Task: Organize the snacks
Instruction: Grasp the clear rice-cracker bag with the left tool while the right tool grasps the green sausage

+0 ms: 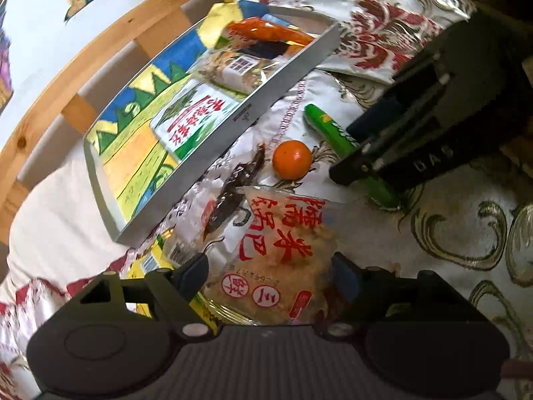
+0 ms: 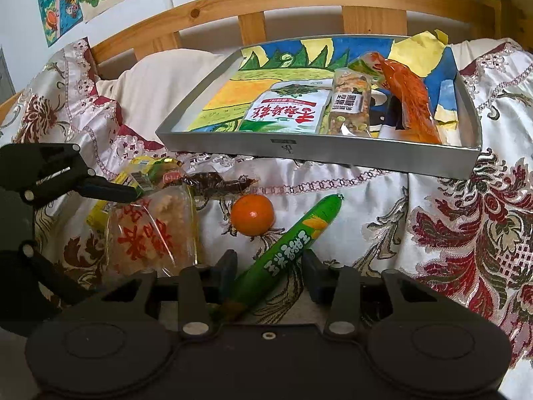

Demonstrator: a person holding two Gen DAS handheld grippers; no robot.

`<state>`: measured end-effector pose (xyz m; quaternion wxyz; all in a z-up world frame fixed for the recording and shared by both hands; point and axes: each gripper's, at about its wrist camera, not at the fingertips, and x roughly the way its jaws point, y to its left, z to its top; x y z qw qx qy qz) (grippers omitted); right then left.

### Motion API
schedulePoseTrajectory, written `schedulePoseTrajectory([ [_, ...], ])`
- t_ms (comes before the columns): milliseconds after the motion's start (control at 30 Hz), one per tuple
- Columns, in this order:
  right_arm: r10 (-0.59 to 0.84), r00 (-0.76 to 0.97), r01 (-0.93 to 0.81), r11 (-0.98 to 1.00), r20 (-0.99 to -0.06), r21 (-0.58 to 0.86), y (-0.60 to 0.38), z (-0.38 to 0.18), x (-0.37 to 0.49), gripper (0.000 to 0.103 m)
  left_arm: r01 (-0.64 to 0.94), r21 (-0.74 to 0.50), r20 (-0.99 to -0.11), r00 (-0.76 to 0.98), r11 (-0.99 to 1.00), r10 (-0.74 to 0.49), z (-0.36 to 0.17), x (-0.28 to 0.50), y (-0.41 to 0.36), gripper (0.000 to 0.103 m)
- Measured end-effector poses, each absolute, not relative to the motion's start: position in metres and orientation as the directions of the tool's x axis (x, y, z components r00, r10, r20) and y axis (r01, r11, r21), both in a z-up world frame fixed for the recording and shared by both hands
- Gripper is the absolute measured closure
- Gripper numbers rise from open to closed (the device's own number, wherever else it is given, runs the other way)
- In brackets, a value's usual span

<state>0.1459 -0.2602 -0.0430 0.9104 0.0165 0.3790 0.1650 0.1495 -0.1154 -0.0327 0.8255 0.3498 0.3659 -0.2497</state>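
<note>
In the left wrist view the left gripper (image 1: 269, 273) straddles a clear rice-cracker bag (image 1: 276, 253) with red lettering; its jaws stand fairly wide, one pad at each edge of the bag, and I cannot tell whether they press on it yet. The bag lies on the bedspread (image 1: 433, 250) just outside the tray (image 1: 279, 76), partly over a dark snack (image 1: 233, 183) and a yellow pack (image 1: 146, 266), which suggests it is taken first because it is on top. An orange (image 1: 292, 160) sits beyond it, and the right gripper (image 1: 359, 166) reaches in from the right over a green sausage (image 1: 329, 126); from here its fingers hide how it meets the sausage. The tray already holds a green bag (image 1: 196, 116), a nut bar (image 1: 233, 70) and an orange-red pack (image 1: 266, 31), so the sorting looks partly done. The right wrist view supplies what is missing: the right gripper (image 2: 268, 271) has narrowed jaws on either side of the sausage's (image 2: 299, 236) lower half, the left pad close against it, a gap showing at the right pad, so it is not clamped. It also shows the tray (image 2: 316, 153) whole, propped on a pillow (image 2: 160, 80) against a wooden bed frame (image 2: 253, 3), its left half bare and free for more. The left gripper (image 2: 133, 195) appears from the side, one finger lying over the cracker bag (image 2: 150, 236), yet the far finger is hidden here.
</note>
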Motion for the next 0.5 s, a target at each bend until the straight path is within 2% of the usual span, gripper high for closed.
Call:
schedulePoseTrajectory([
  [500, 0.370, 0.631, -0.238, 0.929, -0.682, 0.284, -0.269, -0.038, 0.139, 0.077, 0.543, 0.327, -0.782, 0.615, 0.774, -0.102, -0.018, 0.139, -0.113, 0.027],
])
